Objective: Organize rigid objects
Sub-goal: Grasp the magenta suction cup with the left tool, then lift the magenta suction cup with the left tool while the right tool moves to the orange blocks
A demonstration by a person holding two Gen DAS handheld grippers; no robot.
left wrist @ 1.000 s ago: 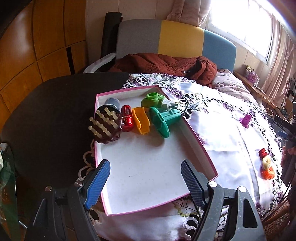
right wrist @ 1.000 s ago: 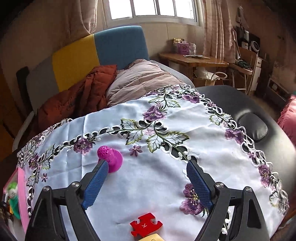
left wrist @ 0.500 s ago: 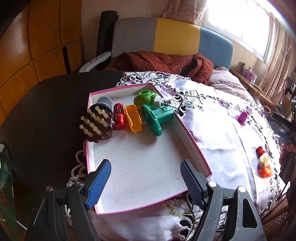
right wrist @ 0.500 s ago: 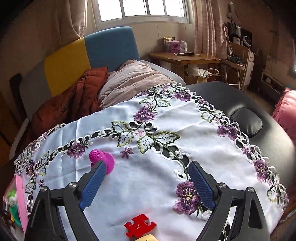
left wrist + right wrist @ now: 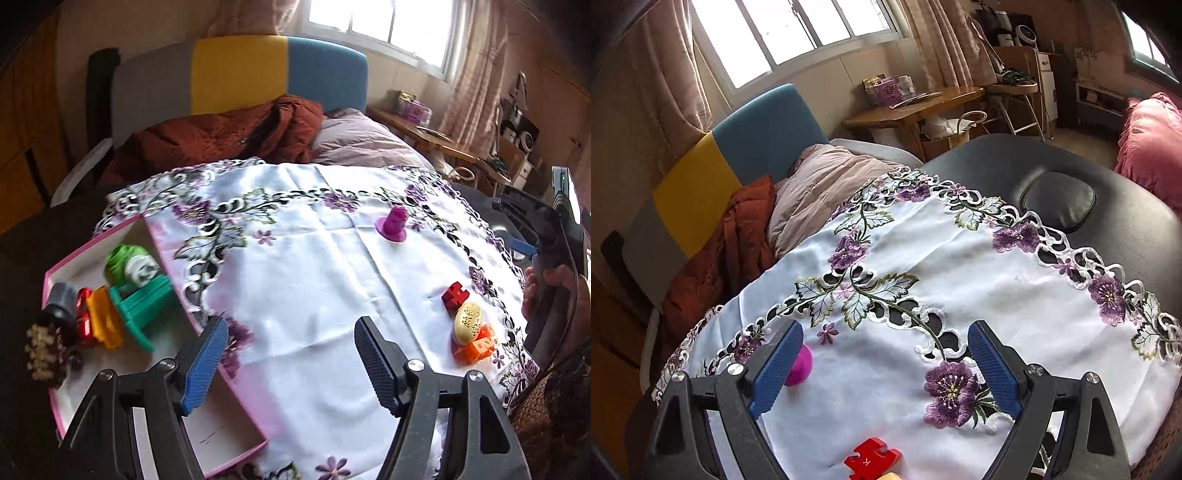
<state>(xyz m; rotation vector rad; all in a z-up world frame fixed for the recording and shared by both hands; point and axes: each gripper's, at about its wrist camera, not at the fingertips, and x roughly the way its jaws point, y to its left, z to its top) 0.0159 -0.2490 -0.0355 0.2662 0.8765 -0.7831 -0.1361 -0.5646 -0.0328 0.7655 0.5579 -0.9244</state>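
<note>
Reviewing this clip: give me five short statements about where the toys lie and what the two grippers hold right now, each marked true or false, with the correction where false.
1. The pink-rimmed box already holds several toys. True.
2. The magenta toy lies inside the box. False: it stands on the white embroidered cloth, outside the box.
3. The red puzzle piece lies on the cloth next to a cream egg-shaped toy. True.
4. The left gripper holds the orange block. False: nothing is between its jaws, which are closing; the orange block lies on the cloth.
5. The right gripper holds nothing. True.
</note>
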